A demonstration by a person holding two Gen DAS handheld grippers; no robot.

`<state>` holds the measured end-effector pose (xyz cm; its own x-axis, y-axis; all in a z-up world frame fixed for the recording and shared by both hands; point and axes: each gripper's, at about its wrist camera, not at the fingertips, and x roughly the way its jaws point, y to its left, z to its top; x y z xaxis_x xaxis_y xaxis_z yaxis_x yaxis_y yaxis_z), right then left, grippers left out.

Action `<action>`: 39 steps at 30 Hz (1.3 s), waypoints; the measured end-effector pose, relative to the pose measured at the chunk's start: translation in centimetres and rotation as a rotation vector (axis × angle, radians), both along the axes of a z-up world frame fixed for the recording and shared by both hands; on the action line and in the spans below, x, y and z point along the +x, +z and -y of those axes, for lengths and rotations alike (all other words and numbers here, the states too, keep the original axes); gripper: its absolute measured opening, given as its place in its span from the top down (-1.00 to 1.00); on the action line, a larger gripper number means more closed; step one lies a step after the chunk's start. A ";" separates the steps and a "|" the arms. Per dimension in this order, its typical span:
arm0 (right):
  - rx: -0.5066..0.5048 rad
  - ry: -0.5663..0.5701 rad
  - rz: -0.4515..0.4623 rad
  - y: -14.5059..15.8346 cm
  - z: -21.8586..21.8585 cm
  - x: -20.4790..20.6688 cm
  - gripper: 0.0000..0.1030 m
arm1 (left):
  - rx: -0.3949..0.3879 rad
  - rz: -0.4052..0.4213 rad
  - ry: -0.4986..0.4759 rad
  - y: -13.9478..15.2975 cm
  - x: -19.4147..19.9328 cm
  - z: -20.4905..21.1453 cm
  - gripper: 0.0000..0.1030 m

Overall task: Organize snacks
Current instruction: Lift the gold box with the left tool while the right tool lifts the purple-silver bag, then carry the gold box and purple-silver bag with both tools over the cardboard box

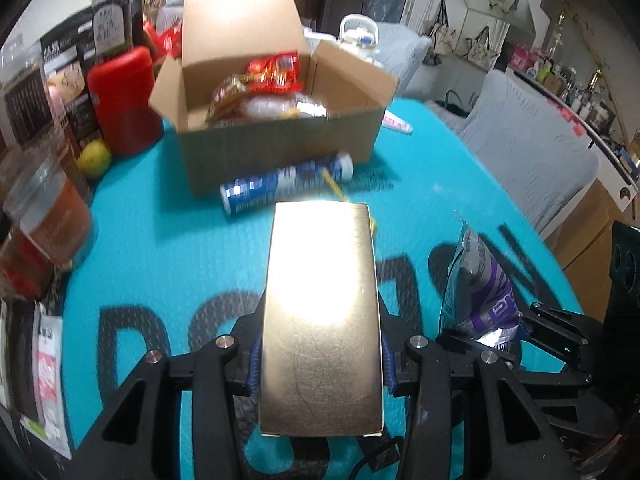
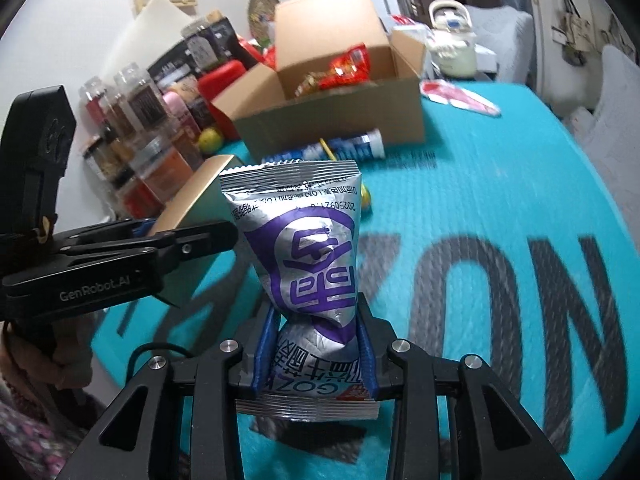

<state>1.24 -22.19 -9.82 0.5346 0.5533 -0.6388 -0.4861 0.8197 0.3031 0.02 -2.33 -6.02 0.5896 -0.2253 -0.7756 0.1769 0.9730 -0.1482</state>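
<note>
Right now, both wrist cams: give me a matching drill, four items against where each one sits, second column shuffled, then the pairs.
Items:
1. gold box
2. silver-and-purple snack bag
3. blue-and-white tube
4. red snack packets

Places:
A. lying on the teal mat in front of the cardboard box
B. clamped in the right gripper
C. inside the open cardboard box
D. clamped in the left gripper

Pairs: 1-D, 2-B, 3-A, 4-C

The left gripper grips the gold box by its sides. The right gripper pinches the bag near its lower end. The cardboard box stands on the teal mat.
</note>
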 end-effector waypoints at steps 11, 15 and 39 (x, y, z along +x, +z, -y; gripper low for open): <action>0.028 0.053 0.121 5.4 -0.4 2.1 0.32 | -0.013 0.155 -0.007 5.9 2.3 0.1 0.16; 0.052 0.073 0.161 7.2 -0.6 3.1 0.32 | -0.019 0.213 -0.007 7.9 3.5 -0.1 0.16; 0.047 0.050 0.352 15.2 -2.3 13.5 0.32 | -0.042 0.466 0.013 14.5 13.8 -1.3 0.16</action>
<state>14.71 -19.90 5.39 0.6888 0.6087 -0.3938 -0.6064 0.7814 0.1471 13.80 -1.01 8.50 0.8761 -0.2410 -0.4175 0.2216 0.9705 -0.0952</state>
